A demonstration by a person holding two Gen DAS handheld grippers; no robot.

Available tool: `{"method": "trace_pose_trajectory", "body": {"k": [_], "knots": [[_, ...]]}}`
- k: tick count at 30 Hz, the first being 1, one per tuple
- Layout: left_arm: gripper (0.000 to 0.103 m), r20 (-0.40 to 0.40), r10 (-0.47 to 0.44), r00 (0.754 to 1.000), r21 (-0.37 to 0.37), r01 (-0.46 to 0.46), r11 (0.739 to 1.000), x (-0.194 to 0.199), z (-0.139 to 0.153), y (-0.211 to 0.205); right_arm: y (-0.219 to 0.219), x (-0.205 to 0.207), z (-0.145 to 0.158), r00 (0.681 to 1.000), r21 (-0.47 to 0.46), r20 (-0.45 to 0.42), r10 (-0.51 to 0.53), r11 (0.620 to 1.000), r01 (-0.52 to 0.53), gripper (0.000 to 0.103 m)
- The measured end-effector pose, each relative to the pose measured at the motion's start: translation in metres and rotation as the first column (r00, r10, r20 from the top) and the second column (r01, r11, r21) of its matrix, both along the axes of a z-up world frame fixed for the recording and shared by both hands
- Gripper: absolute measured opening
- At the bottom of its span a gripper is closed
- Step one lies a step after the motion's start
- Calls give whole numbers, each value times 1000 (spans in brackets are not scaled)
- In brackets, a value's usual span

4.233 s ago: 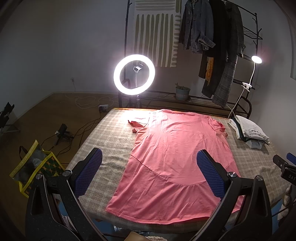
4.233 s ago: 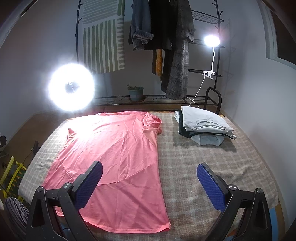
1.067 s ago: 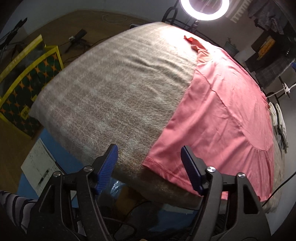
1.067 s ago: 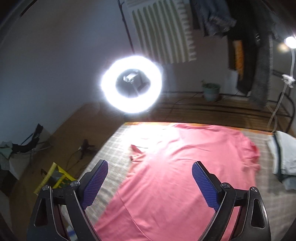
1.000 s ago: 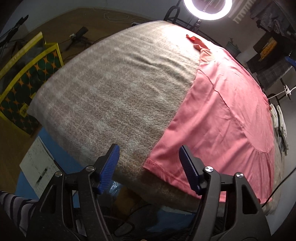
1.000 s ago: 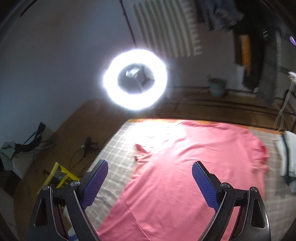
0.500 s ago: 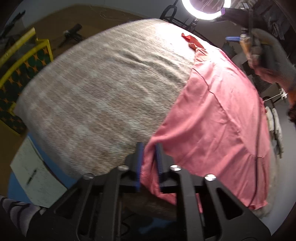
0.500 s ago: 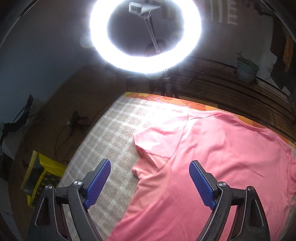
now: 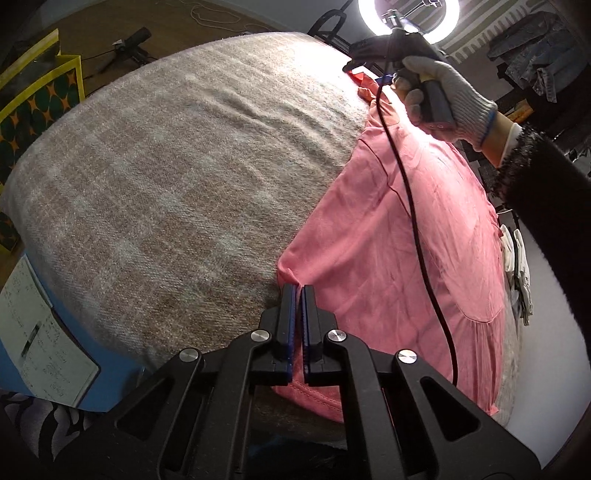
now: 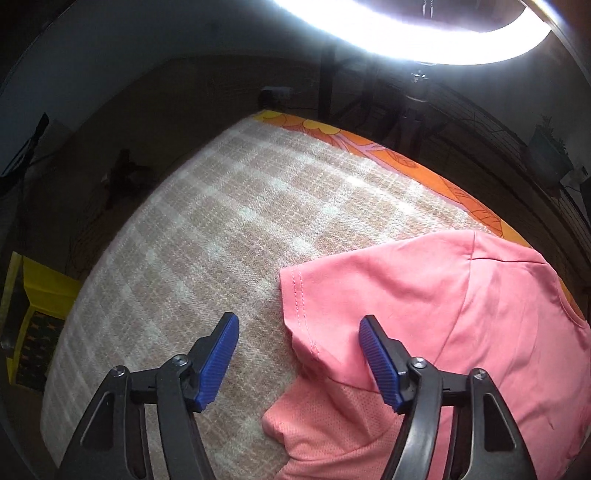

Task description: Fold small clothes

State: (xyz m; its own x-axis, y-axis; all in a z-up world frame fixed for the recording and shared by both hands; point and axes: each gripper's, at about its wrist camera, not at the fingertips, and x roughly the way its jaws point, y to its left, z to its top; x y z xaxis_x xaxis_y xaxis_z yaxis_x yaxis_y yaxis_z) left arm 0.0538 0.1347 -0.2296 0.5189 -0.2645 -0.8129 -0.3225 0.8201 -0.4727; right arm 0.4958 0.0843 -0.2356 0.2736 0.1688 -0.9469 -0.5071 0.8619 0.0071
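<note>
Checked beige blanket (image 9: 166,177) covers the bed, with the pink shirt (image 9: 406,258) spread flat across its right side. On my left wrist view, my left gripper (image 9: 298,295) is pinched tight on the shirt's near hem corner. On my right wrist view, my right gripper (image 10: 299,332) hangs wide apart over the sleeve (image 10: 369,291), holding nothing, under the ring light (image 10: 424,33).

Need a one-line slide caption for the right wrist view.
Open right gripper poised over the sleeve of a pink short-sleeved T-shirt on a beige checked blanket.
</note>
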Motion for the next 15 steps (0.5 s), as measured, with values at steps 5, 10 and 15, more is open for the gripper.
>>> {"method": "trace_pose_trajectory", "body": {"k": [5,10,15], "knots": [[0,10,-9,1000,-3,9,1000,-1,2,-3,7,-2,-9,998,-81,42,52,996,-48,36],[0,34,-36,999,18,35,999,-3,10,-10,3,0,-4,995,-118,64,81,990,-73,1],[0,64,-59,996,25,58,998,-6,19,-16,-24,8,17,995,-56,85,46,998,-41,1]]}}
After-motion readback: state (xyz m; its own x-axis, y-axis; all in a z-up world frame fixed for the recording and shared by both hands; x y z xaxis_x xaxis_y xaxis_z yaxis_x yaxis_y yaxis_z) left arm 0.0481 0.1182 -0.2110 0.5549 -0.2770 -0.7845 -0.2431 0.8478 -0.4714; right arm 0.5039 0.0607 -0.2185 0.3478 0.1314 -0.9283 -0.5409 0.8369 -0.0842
